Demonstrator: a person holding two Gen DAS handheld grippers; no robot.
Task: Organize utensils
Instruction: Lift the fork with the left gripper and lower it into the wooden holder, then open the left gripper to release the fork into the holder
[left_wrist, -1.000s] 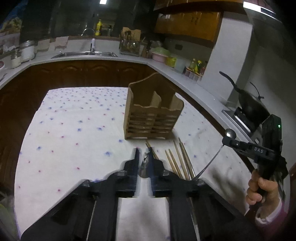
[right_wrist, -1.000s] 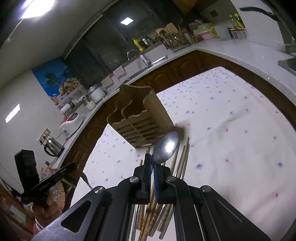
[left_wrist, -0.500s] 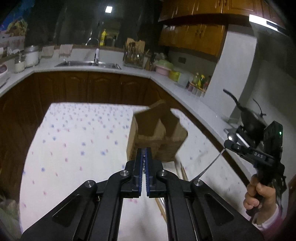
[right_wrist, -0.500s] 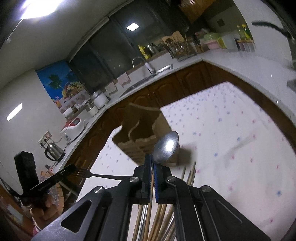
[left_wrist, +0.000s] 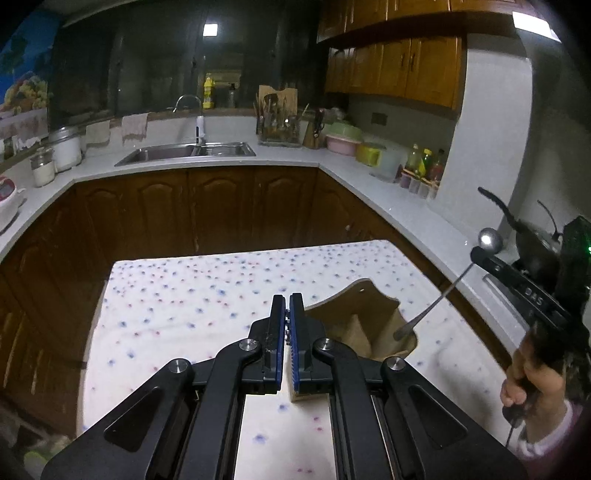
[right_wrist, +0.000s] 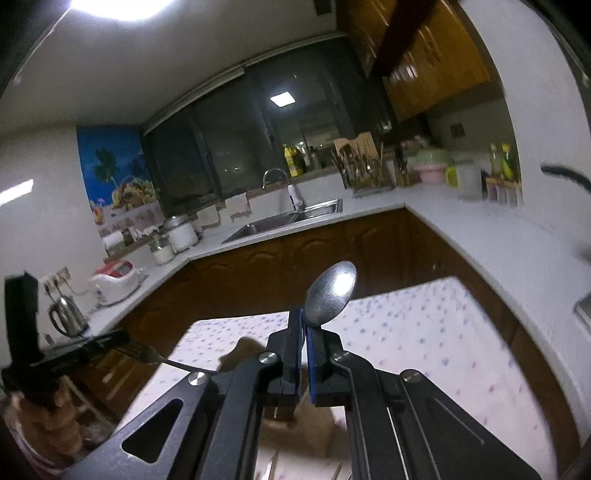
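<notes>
My left gripper (left_wrist: 287, 306) is shut on a metal fork; the fork (right_wrist: 147, 355) shows in the right wrist view, tines at the gripper (right_wrist: 107, 341) and handle pointing toward the wooden utensil holder (right_wrist: 240, 350). My right gripper (right_wrist: 304, 321) is shut on a metal spoon (right_wrist: 330, 293), bowl upward. In the left wrist view the right gripper (left_wrist: 480, 254) holds the spoon (left_wrist: 439, 295) with its handle end at the rim of the holder (left_wrist: 369, 325), which stands on the dotted tablecloth (left_wrist: 184, 306).
Loose chopsticks (right_wrist: 273, 461) lie on the cloth below the right gripper. Behind the table runs an L-shaped counter with a sink (left_wrist: 184, 151), jars (left_wrist: 44, 170), a utensil rack (left_wrist: 277, 125), a kettle (right_wrist: 66, 317) and a black wok (left_wrist: 532, 236).
Both grippers have risen with their utensils and now sit over the holder. The fork came off the cloth in the left gripper. The spoon's handle has reached the holder's rim.
</notes>
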